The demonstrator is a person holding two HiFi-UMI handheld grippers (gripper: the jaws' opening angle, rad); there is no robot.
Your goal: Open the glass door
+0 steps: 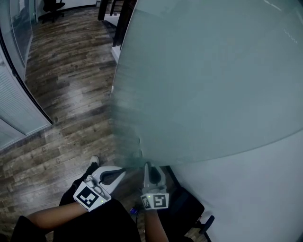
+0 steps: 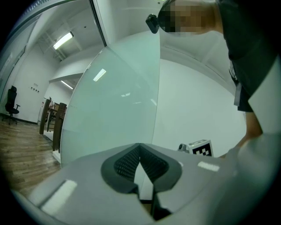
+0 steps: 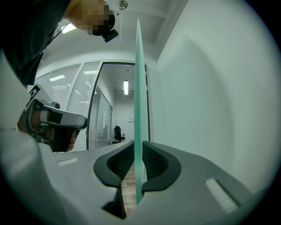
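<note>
The frosted glass door [image 1: 203,80] fills the upper right of the head view; its free edge runs down toward both grippers. My right gripper [image 1: 150,166] points at that edge. In the right gripper view the green edge of the door [image 3: 139,88] stands upright between the jaws of the right gripper [image 3: 138,145], and the pads close on it from both sides. My left gripper [image 1: 120,172] is just left of the door edge, apart from it. In its own view the left gripper [image 2: 140,146] is shut with its tips touching and nothing between them, the door pane [image 2: 114,110] ahead.
A white wall [image 1: 255,189] stands close behind the door on the right. Wood floor [image 1: 71,85] stretches left and ahead. Glazed partitions with blinds [image 1: 14,108] line the left side, an office chair [image 1: 52,7] sits far back, and a shoe [image 1: 93,162] is by the left gripper.
</note>
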